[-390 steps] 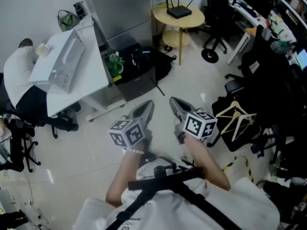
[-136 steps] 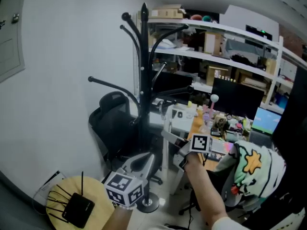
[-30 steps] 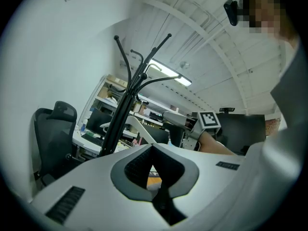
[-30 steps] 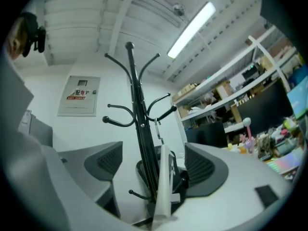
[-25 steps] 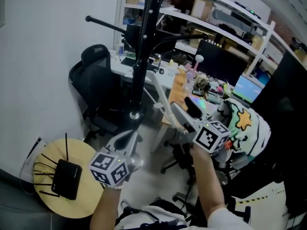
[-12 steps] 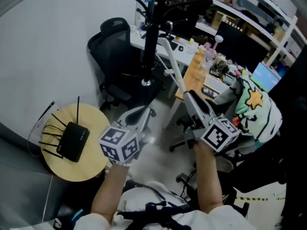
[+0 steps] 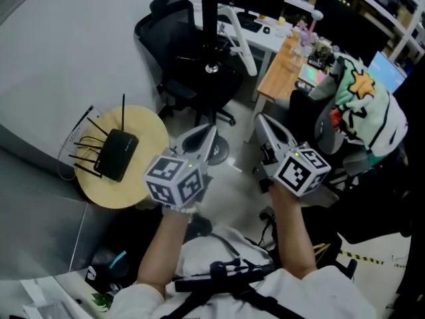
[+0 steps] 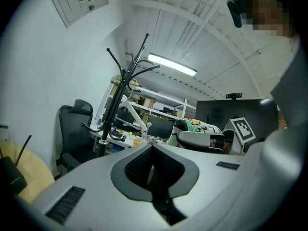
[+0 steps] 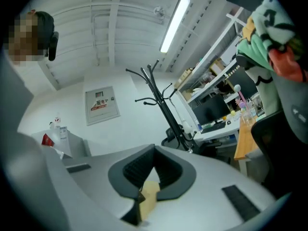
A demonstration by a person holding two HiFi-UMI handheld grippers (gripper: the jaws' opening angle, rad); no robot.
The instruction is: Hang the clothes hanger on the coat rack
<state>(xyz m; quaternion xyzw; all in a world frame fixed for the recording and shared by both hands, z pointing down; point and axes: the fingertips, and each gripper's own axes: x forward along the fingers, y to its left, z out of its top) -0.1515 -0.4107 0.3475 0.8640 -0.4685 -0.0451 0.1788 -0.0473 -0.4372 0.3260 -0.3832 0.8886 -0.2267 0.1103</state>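
Presently, step: judged to be the close-out; you are holding both tongs low and level, well apart from the rack (image 7: 210, 18).
Hanger (image 7: 240, 45): white, appearing to hang low on the rack; its hook is too small to check.
Left gripper (image 7: 207, 133): jaws pressing together, gripping nothing.
Right gripper (image 7: 264, 122): jaws have just been closing and are now meeting; no hanger between them, only a tan scrap at their root, kind unclear.
Method: you are advised to be keeping both tongs clear of the rack's arms and looking up to confirm the hook is sitting fully over its arm before finishing.
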